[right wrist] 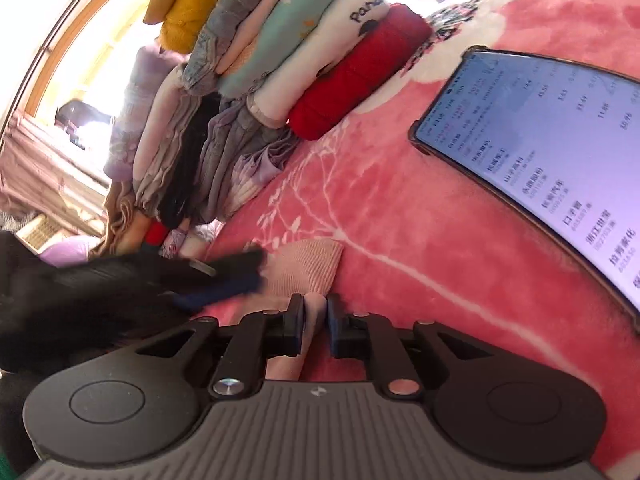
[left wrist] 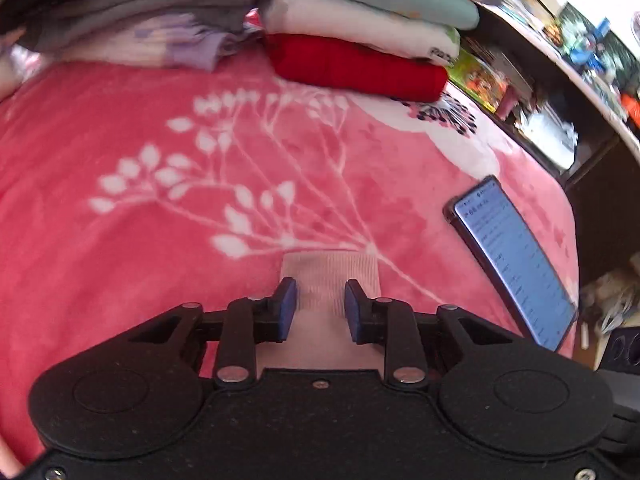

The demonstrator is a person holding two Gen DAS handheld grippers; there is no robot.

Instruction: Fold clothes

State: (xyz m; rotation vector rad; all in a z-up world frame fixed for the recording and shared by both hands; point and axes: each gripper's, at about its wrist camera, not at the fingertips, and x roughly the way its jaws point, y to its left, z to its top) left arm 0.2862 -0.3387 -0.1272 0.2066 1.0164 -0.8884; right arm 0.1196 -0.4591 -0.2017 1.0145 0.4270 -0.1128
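We see a lit phone (left wrist: pixel 516 264) face-up on the pink floral blanket (left wrist: pixel 120 240), cluttered shelf (left wrist: pixel 560 64) beyond.

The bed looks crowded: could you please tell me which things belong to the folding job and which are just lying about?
Job:
- pink sock
- left claw
- right claw, pinching the sock
- folded clothes stack

Lying about:
- phone
- blanket underneath
- shelf clutter

Left gripper (left wrist: pixel 320 304) angled steeply downward, jaws narrowly parted; right gripper (right wrist: pixel 316 322) tilted slightly downward, jaws nearly closed.
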